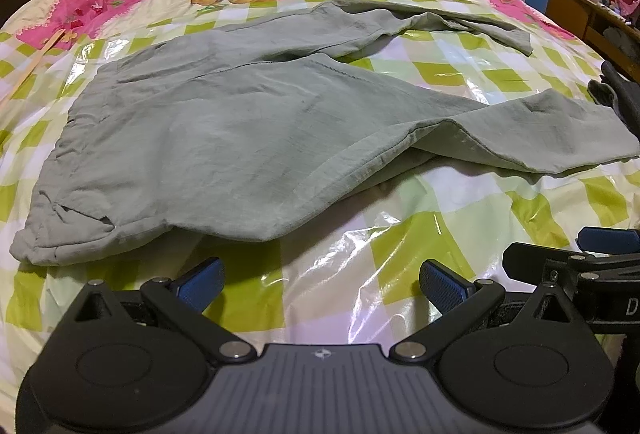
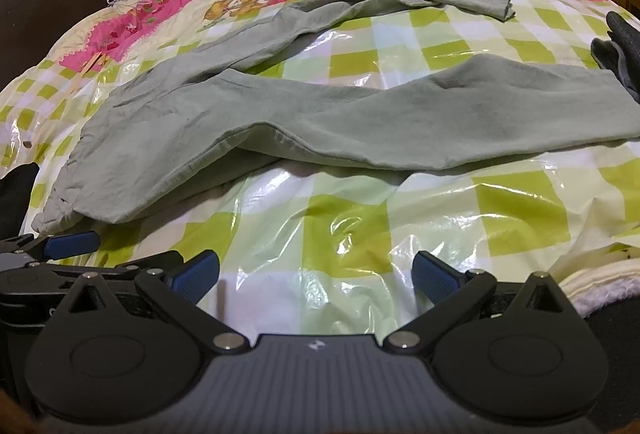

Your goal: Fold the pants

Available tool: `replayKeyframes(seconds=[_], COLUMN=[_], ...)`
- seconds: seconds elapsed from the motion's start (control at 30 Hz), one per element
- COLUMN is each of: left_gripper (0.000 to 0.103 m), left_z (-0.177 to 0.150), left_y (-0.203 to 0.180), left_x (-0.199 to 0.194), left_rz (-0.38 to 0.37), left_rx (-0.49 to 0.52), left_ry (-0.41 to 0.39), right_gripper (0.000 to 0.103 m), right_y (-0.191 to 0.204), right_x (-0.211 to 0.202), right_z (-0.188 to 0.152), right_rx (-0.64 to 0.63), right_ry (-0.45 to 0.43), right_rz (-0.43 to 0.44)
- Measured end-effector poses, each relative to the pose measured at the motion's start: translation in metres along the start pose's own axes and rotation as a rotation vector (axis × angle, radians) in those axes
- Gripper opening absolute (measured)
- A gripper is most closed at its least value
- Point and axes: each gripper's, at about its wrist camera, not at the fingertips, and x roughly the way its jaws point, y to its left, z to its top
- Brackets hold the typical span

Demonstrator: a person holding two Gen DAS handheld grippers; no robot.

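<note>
2 claws are held side by side above the bed (image 1: 320, 298): the left claw (image 1: 320, 284) and right claw (image 2: 316, 276), each with blue pads spread apart, nothing gripped. Green pants (image 1: 224, 137) are spread ahead of both, legs splayed rightward.

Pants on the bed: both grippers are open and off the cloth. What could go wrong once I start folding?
1. The pants lie on a glossy plastic cover; the cloth may slide when pulled.
2. The near leg is humped and creased, so a fold could trap wrinkles.
3. A dark glove touches that leg's cuff and might get dragged in.
Left gripper and right gripper hold nothing.
</note>
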Motion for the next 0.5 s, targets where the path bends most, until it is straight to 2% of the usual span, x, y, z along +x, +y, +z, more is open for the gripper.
replayKeyframes(seconds=[0.5], left_gripper=[0.103], left_z=[-0.0013], left_y=[0.0015], left_x=[0.0011], left_rz=[0.001], left_rx=[-0.003], left_ry=[0.004], right_gripper=[0.102], right_y=[0.0006], right_x=[0.0023], right_z=[-0.0009], right_rx=[-0.004], right_ry=[0.006], right_rz=[-0.001])
